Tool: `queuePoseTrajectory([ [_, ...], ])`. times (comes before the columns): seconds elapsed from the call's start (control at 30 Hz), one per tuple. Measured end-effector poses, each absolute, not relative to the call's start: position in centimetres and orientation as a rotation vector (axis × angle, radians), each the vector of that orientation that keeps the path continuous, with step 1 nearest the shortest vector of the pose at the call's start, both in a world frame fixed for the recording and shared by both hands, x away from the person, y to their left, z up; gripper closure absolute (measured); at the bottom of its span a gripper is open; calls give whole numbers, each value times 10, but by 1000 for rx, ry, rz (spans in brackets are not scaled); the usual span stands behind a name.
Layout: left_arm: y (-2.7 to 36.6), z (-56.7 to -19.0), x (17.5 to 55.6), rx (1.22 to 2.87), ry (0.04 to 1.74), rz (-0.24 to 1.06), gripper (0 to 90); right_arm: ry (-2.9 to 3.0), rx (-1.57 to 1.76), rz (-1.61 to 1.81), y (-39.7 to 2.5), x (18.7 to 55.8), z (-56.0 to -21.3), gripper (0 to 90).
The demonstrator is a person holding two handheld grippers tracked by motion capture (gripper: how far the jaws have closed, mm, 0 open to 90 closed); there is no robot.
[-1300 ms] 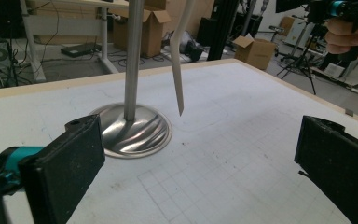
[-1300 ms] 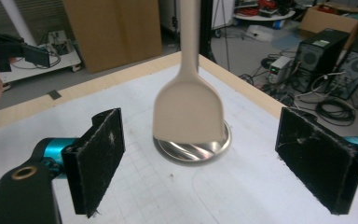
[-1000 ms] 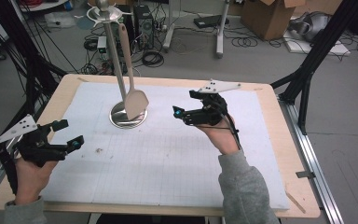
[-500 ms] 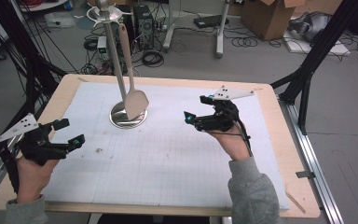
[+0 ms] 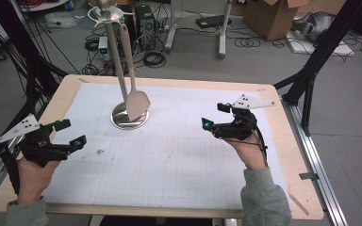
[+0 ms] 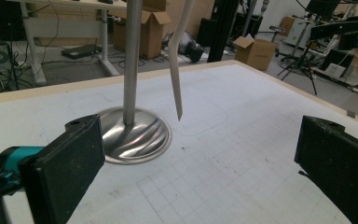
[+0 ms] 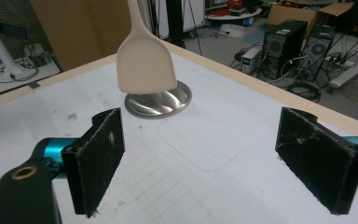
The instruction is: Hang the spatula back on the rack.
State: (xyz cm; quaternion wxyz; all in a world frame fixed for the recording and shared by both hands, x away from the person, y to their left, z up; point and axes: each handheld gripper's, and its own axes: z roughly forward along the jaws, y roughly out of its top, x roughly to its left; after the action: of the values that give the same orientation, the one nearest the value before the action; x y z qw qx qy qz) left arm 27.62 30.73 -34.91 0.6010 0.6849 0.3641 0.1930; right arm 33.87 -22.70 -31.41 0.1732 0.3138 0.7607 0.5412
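Two open hand-held grippers wait on each side of a hanging spatula.

Near the front of the worktop, the left hand-held gripper has its jaws wide apart and holds nothing. The right hand-held gripper is also wide open and empty. Farther back, between them, the cream spatula hangs from a metal stand, its flat end just above the stand's round shiny base.

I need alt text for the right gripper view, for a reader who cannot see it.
A beige spatula hangs above the round metal base of a stand on a white gridded mat. The right gripper faces it, its two black jaws wide open and empty.
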Motion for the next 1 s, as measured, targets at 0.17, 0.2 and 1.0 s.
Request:
queuePoseTrajectory([
  [0.17,304,-350,278,1593,842,442,20,2175,882,1520,-234,333,-320,148],
  [0.2,304,-351,278,1597,842,441,19,2178,881,1516,-235,332,-321,148],
  [1.0,299,-350,281,1603,833,437,20,2119,967,1548,-290,304,-348,148],
])
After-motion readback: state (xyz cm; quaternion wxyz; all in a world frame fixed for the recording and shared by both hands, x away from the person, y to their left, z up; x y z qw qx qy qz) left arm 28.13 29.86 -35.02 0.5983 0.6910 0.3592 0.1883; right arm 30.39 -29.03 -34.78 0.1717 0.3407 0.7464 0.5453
